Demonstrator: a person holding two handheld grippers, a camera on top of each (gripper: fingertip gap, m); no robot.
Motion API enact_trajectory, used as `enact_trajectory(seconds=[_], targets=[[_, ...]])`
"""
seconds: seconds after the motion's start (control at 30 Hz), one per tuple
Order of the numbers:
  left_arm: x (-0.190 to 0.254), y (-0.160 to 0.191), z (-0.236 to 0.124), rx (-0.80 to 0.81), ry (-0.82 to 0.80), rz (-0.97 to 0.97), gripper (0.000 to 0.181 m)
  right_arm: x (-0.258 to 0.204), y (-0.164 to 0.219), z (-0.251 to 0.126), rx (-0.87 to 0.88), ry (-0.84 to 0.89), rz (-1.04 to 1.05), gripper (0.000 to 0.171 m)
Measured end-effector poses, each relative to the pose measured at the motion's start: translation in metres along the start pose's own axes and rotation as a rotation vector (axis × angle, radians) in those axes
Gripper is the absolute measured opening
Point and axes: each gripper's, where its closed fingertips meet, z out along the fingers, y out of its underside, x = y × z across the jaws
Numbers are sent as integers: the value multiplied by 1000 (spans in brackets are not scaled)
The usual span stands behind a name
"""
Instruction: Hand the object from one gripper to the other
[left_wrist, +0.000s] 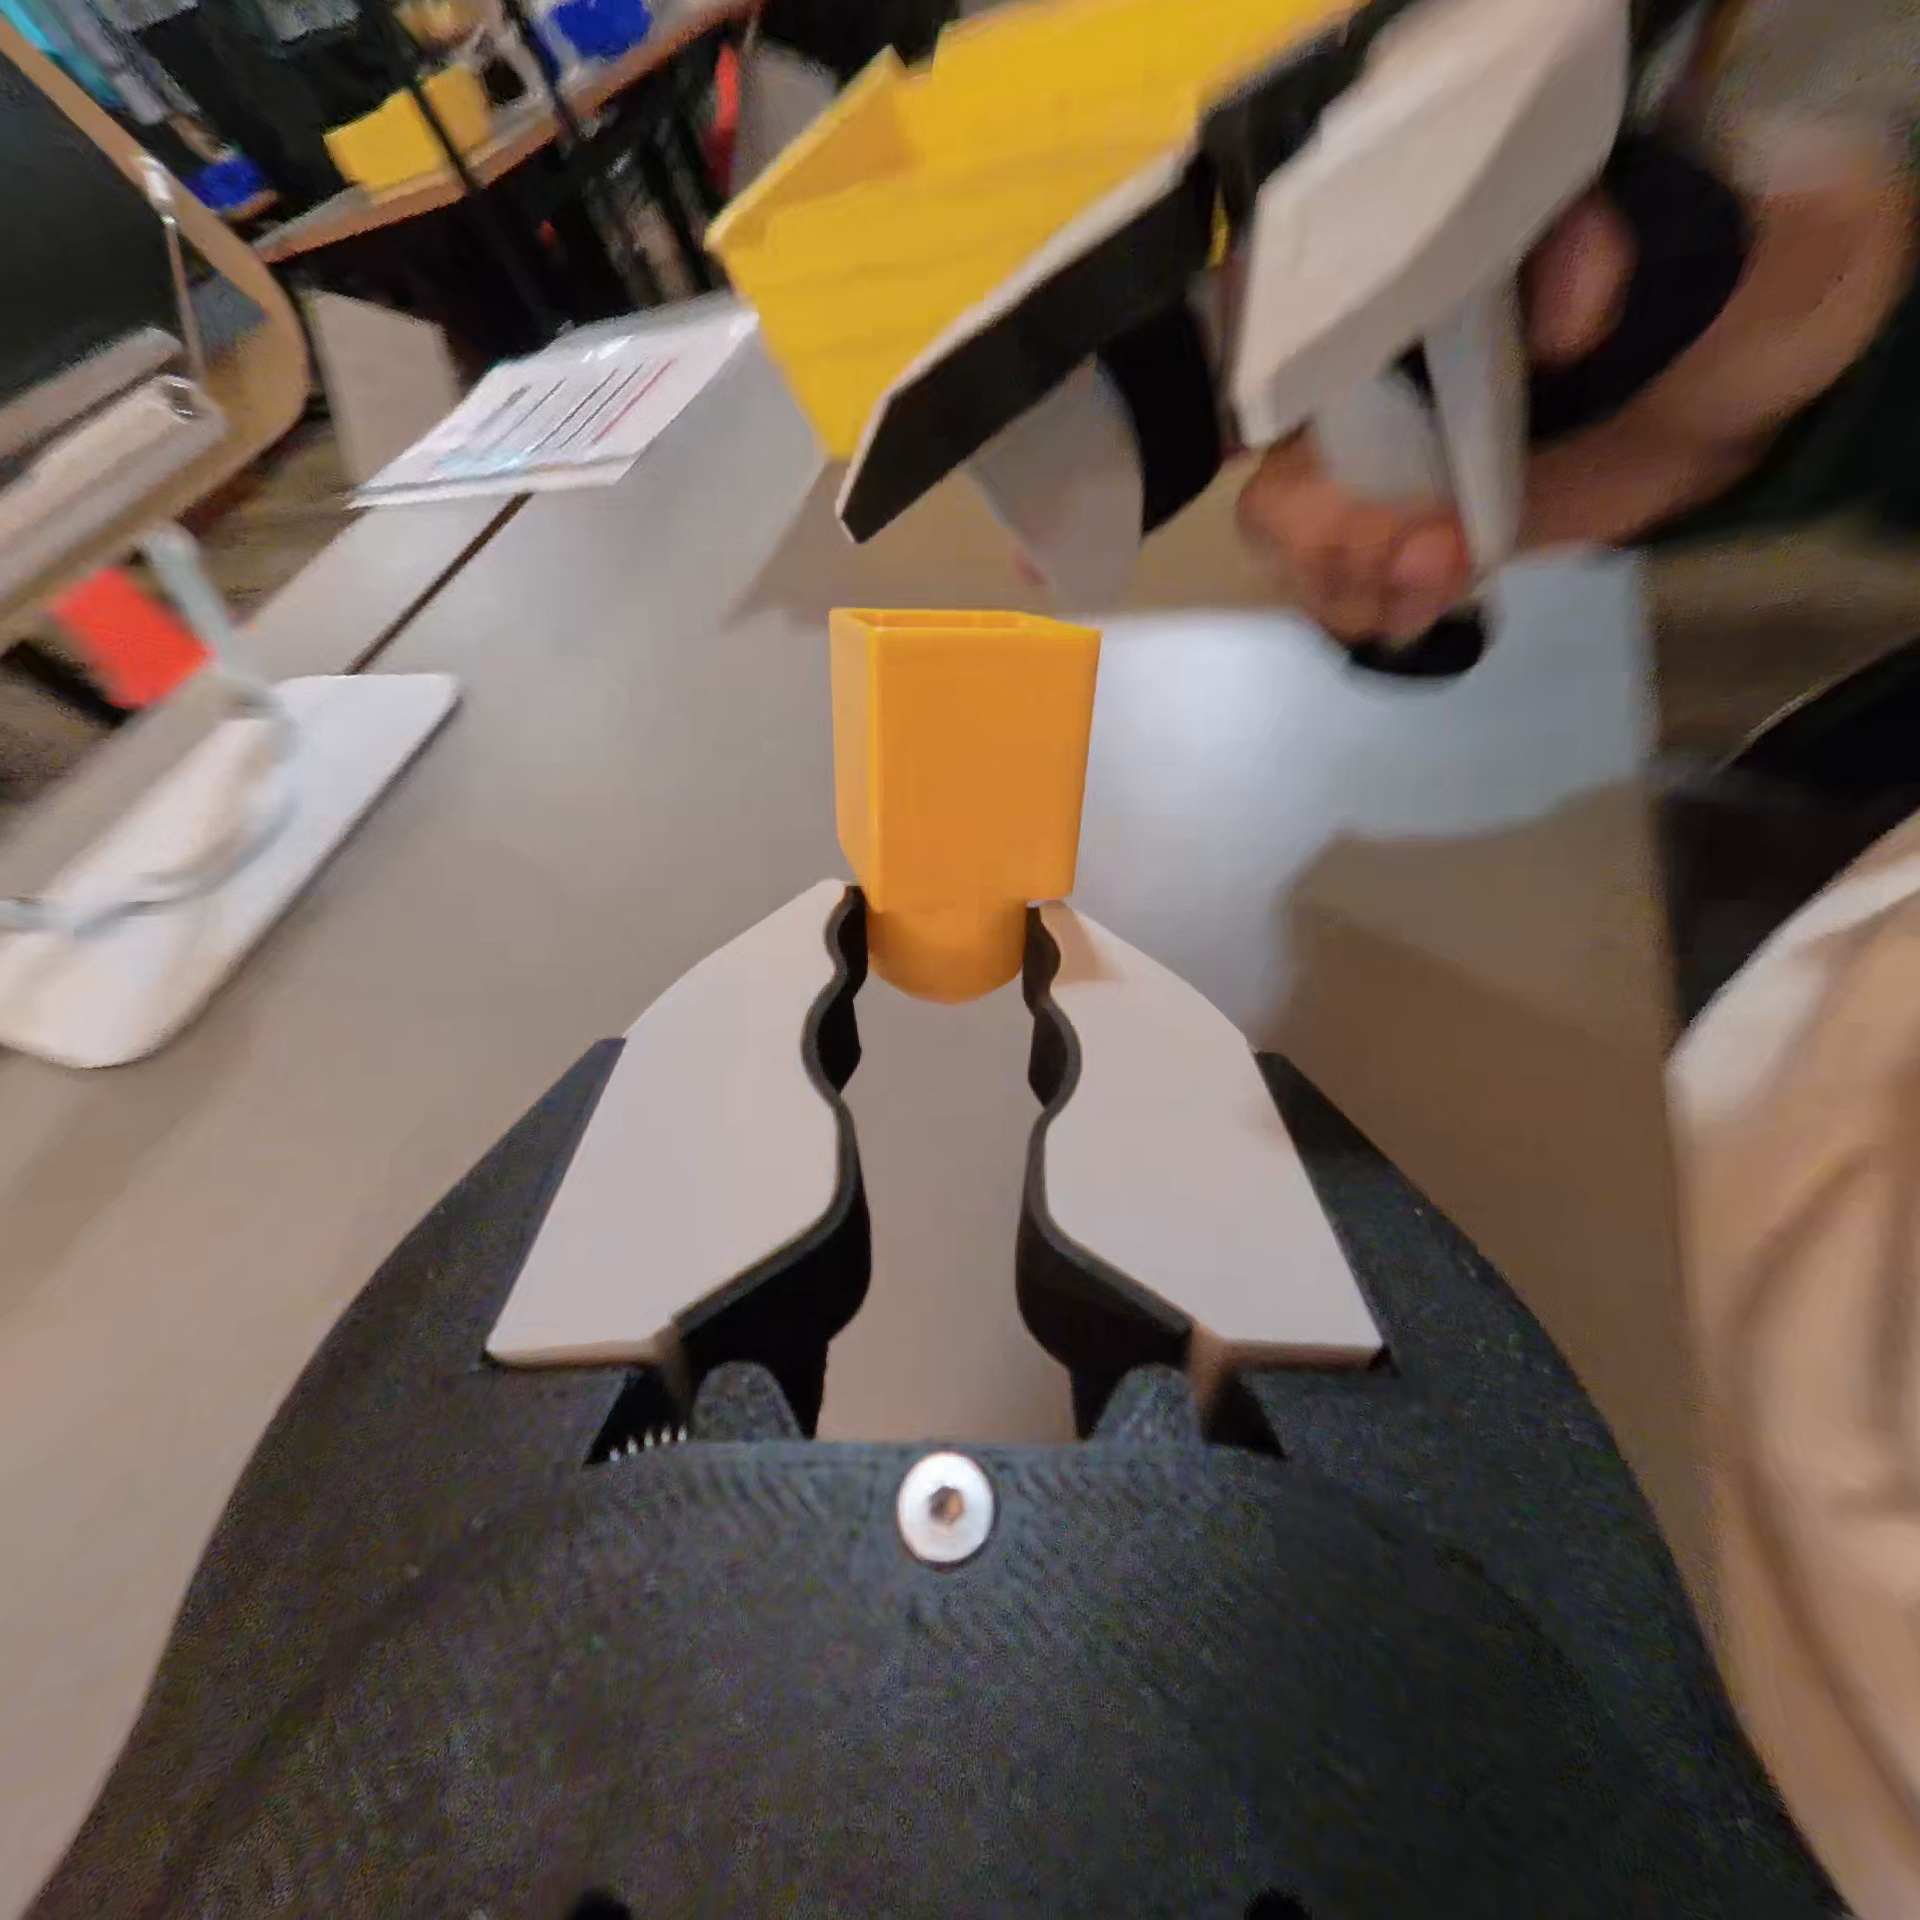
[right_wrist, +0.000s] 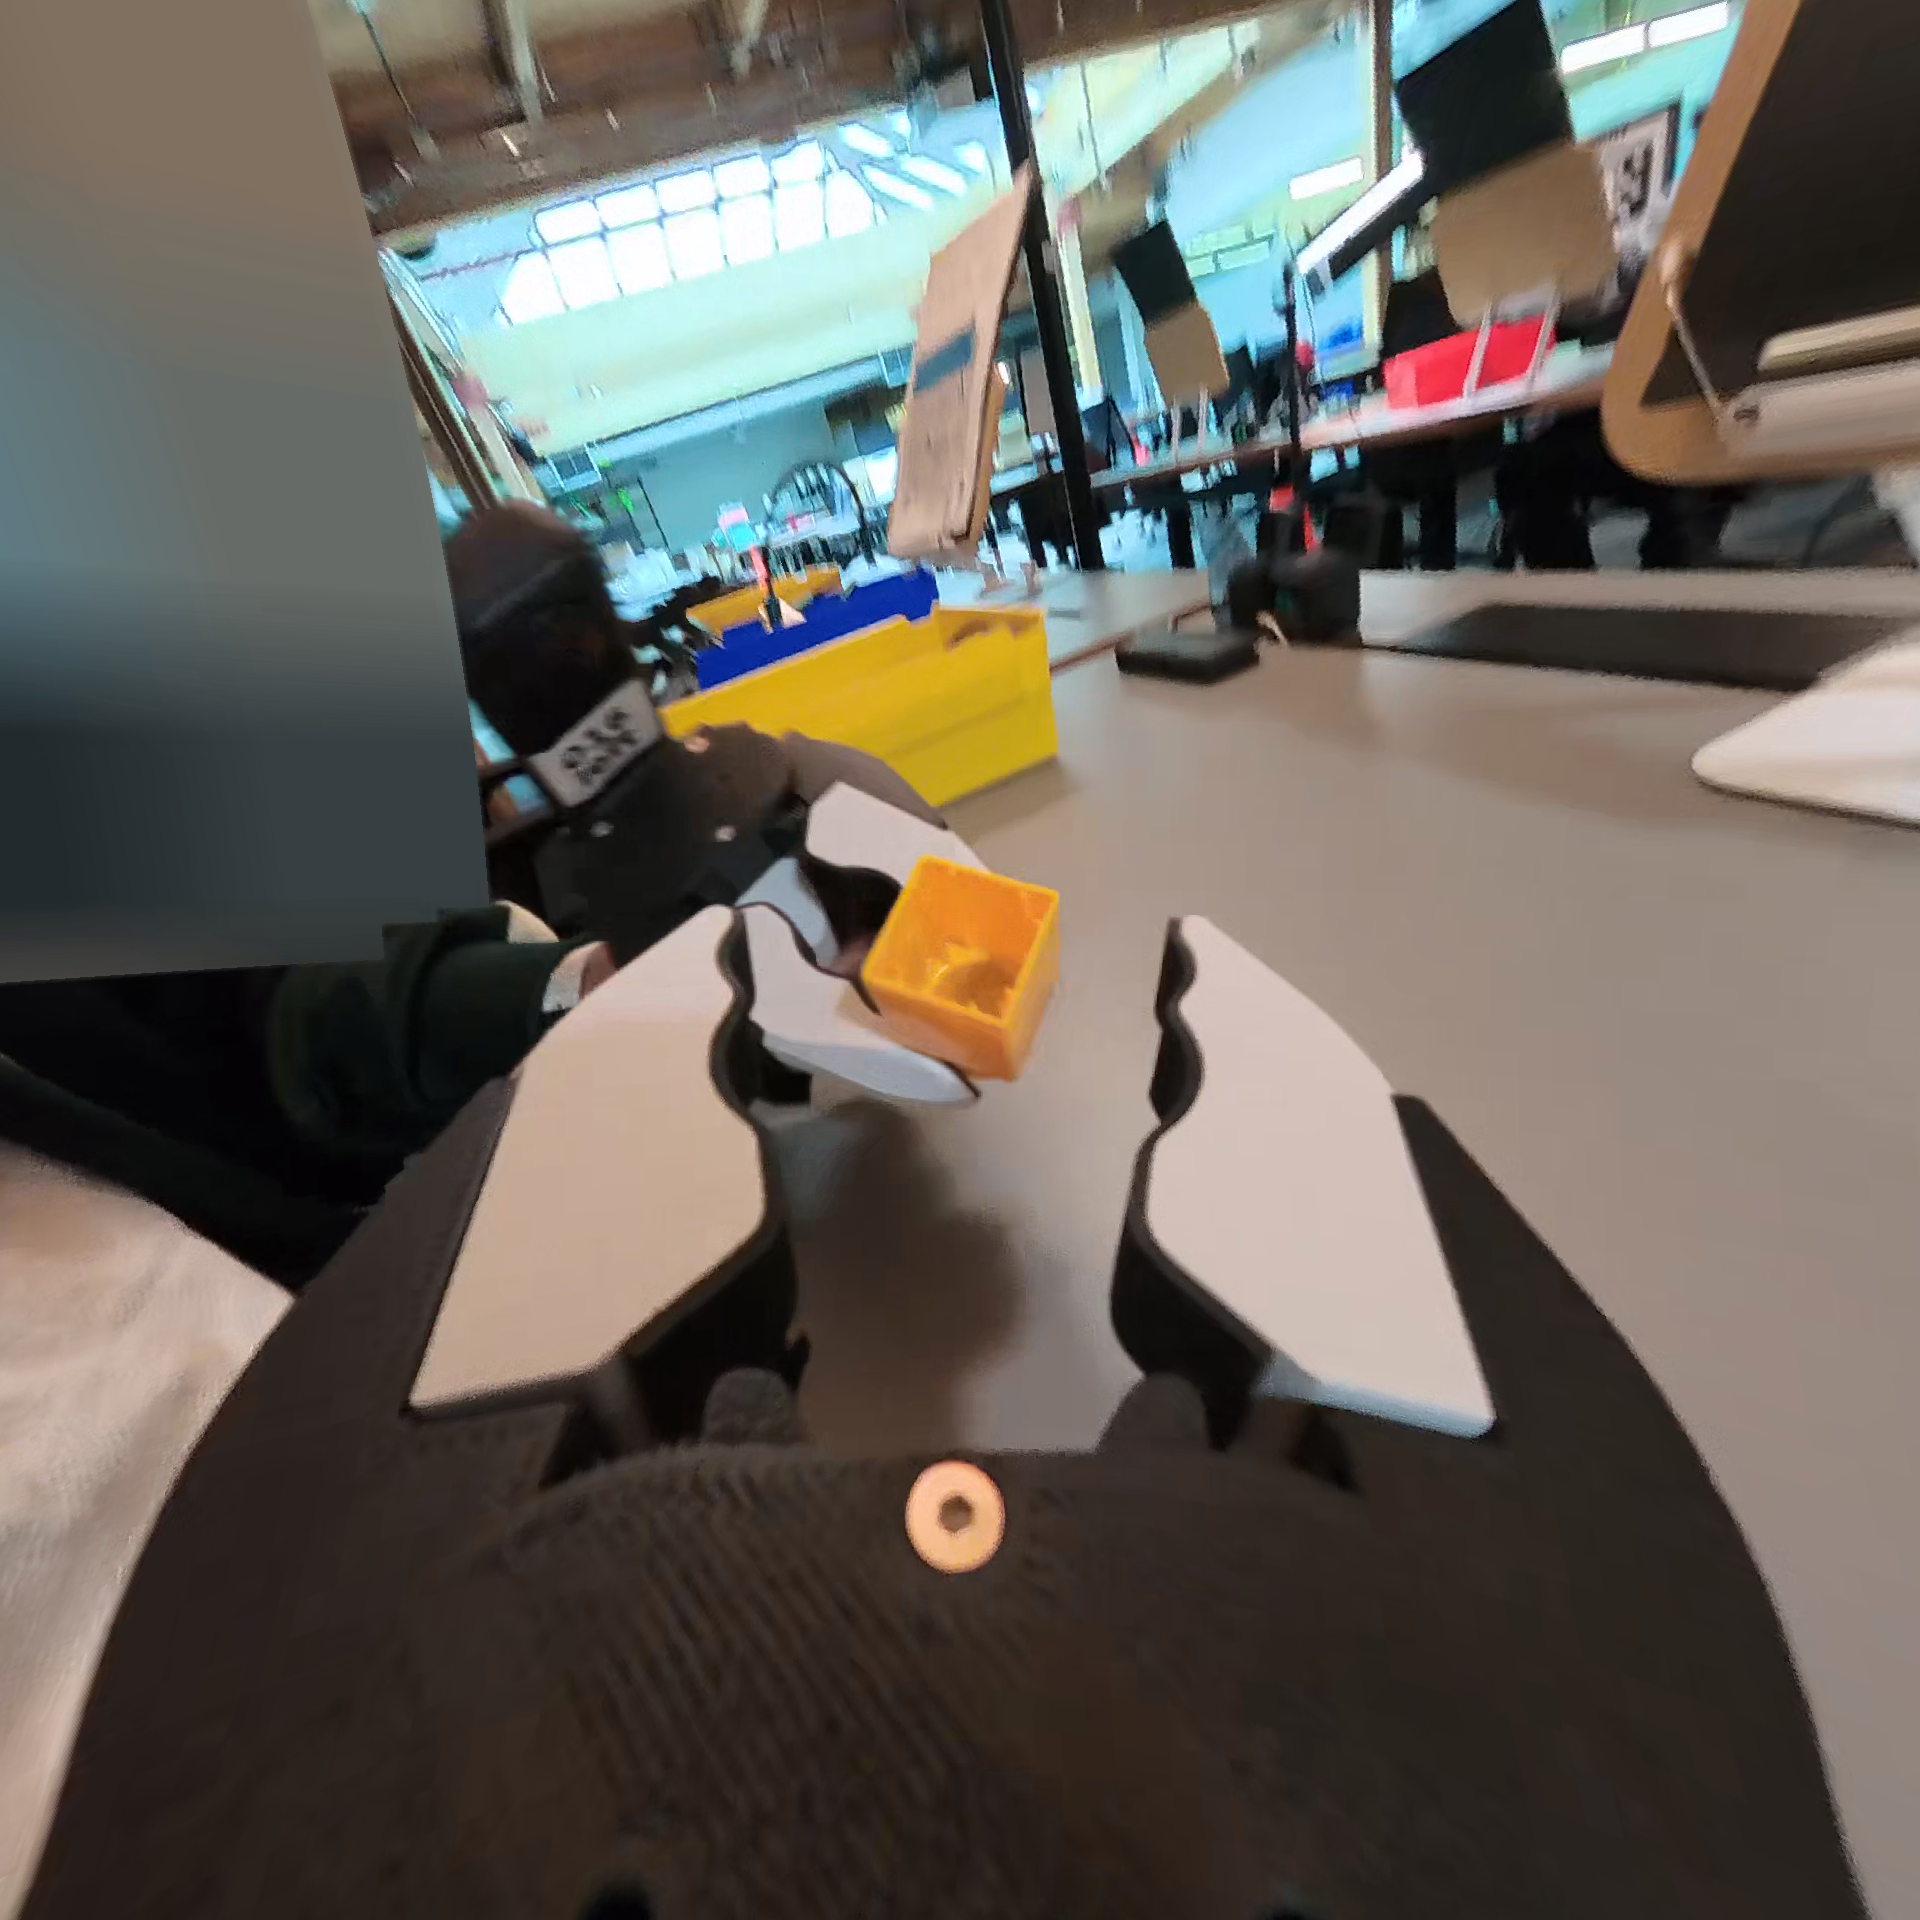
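An orange hollow square piece (left_wrist: 961, 758) with a round stem is held by its stem between my left gripper's (left_wrist: 948, 925) fingertips, open end pointing away. My right gripper (left_wrist: 945, 551) shows blurred just beyond and above the piece, apart from it. In the right wrist view my right gripper (right_wrist: 956, 935) is open with a wide gap. The orange piece (right_wrist: 966, 966) lies between and beyond its fingertips, open end towards me, untouched by them. The left gripper (right_wrist: 914, 971) grips it from the left with white fingers (right_wrist: 862, 1049).
A grey table (left_wrist: 468, 987) lies below. A yellow bin (right_wrist: 935, 696) and a blue bin (right_wrist: 821, 623) stand at its far side. A white stand base (left_wrist: 208, 852), a paper sheet (left_wrist: 561, 416), a small black device (right_wrist: 1184, 655) and a person's hand (left_wrist: 1371, 540) are in view.
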Motion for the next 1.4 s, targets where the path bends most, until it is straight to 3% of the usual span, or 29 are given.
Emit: enact_trajectory(seconds=[0.2, 0.37, 0.67, 0.87, 1.23, 1.4], targets=[[28, -45, -26, 389, 482, -413, 28, -26, -22, -11, 149, -196, -89, 71], [49, -57, -37, 468, 698, -484, 27, -42, -23, -15, 167, -319, -64, 59], [62, -56, -33, 468, 757, -505, 27, -61, -8, -4, 58, -351, -113, 56], [70, -53, -29, 449, 773, -478, 27, -63, -1, 0, 5, -331, -136, 43], [65, -50, -23, 426, 721, -486, 28, -54, 0, 1, -19, -284, -95, 37], [61, -47, -19, 409, 685, -500, 43, -51, -4, -1, 3, -270, -96, 37]])
